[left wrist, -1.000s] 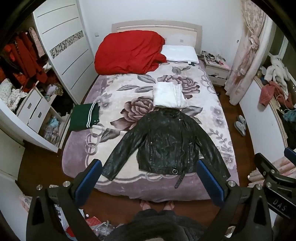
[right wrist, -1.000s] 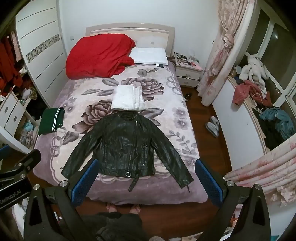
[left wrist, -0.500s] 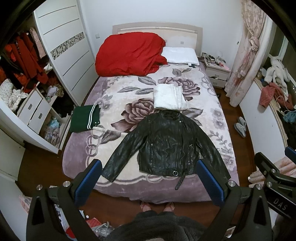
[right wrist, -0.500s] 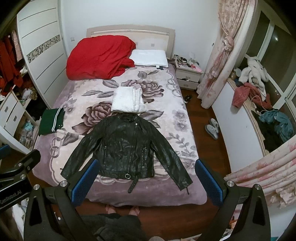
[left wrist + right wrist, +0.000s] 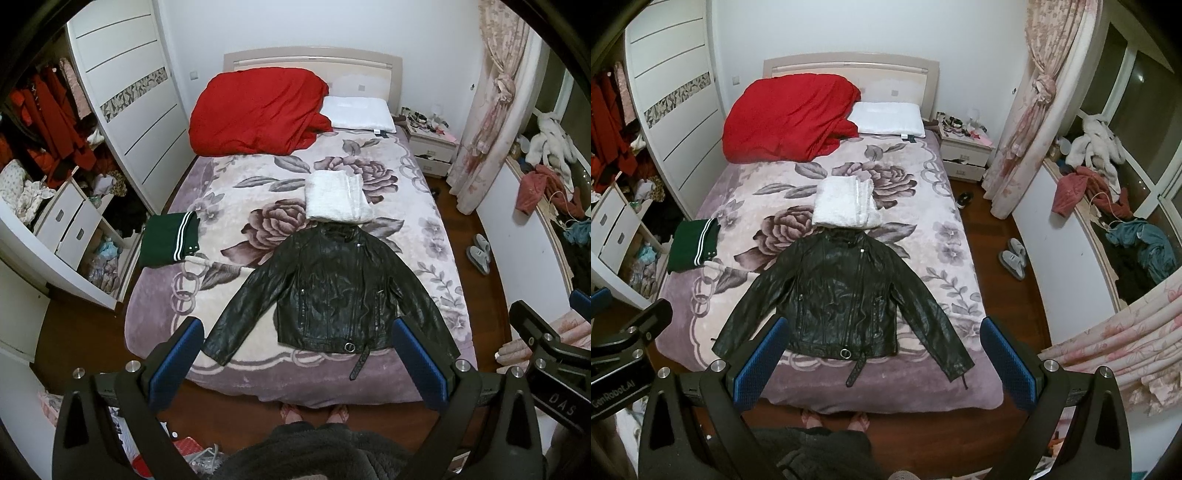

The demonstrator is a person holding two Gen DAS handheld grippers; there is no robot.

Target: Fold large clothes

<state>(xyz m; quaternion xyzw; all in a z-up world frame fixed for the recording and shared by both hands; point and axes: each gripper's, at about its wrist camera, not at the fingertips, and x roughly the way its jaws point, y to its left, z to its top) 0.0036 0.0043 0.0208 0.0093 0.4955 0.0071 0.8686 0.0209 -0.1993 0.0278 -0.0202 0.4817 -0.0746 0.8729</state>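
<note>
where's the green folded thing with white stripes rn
The green folded garment lies at the left edge of the bed in both views, beside the wardrobe drawers, left of and beyond the black leather jacket.

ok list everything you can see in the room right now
leather jacket: 1, black, spread flat at foot of bed, sleeves out
folded garment: 1, white, just beyond the jacket's collar
folded garment: 1, green with white stripes, bed's left edge
duvet: 1, red, heaped at the headboard
pillow: 1, white, beside the duvet
nightstand: 1, white, cluttered, right of bed
slippers: 1 pair, grey, floor right of bed
curtain: 1, pink floral, tied back
wardrobe: 1, white, left wall
feet: 2, at bed's foot
left tongs: blue pads, open, empty
right tongs: blue pads, open, empty
</note>
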